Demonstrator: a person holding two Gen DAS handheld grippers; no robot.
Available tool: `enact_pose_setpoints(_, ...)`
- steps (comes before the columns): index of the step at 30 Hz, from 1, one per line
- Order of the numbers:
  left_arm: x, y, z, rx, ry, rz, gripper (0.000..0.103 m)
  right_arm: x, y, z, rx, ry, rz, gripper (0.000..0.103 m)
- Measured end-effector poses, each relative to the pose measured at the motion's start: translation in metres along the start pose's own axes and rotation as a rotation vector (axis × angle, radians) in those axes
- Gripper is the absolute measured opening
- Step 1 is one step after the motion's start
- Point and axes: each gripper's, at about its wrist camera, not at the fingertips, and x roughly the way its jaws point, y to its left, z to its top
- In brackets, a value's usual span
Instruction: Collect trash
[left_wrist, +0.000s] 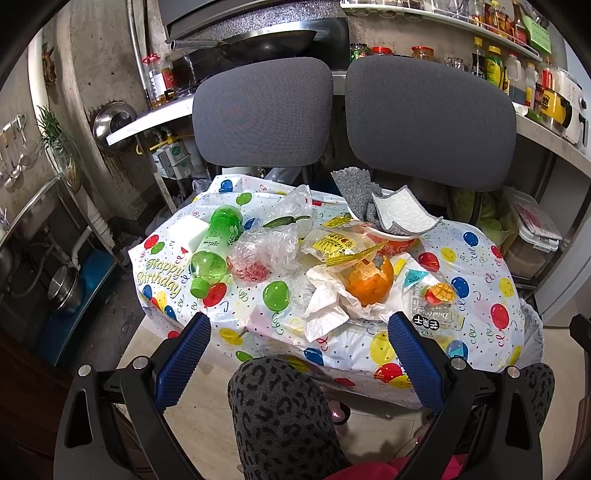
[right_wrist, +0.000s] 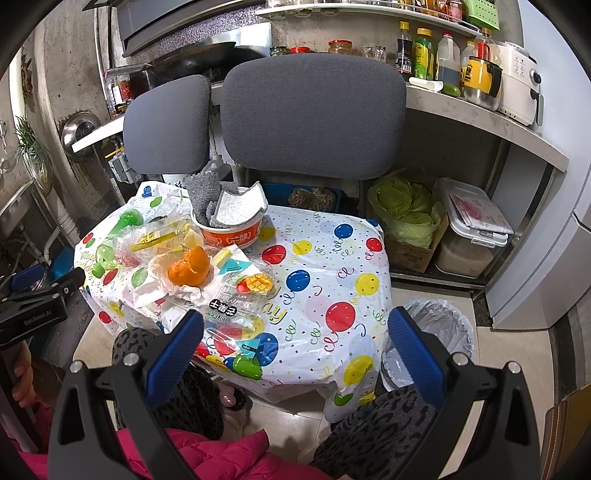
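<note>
Left wrist view: green bottle (left_wrist: 215, 248) lies cap-toward-camera; both grippers (left_wrist: 299, 354) (right_wrist: 295, 349) spread wide, empty.

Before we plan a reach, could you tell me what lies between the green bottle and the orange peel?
In the left wrist view, crumpled clear plastic bags lie between the green bottle and the orange peel.

Two grey chairs (left_wrist: 262, 110) behind table; cabbage (right_wrist: 406, 210) in box under counter; white air fryer (right_wrist: 517, 81) on counter.
</note>
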Motion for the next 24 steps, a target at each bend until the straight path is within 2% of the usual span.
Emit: enact_pose_setpoints(24,0.0051,0.0055,-0.0052,-0.006,0.001,0.003,0.096,0.0067,0.0017,-0.0012,-0.005,0.011,-0.005,0.097)
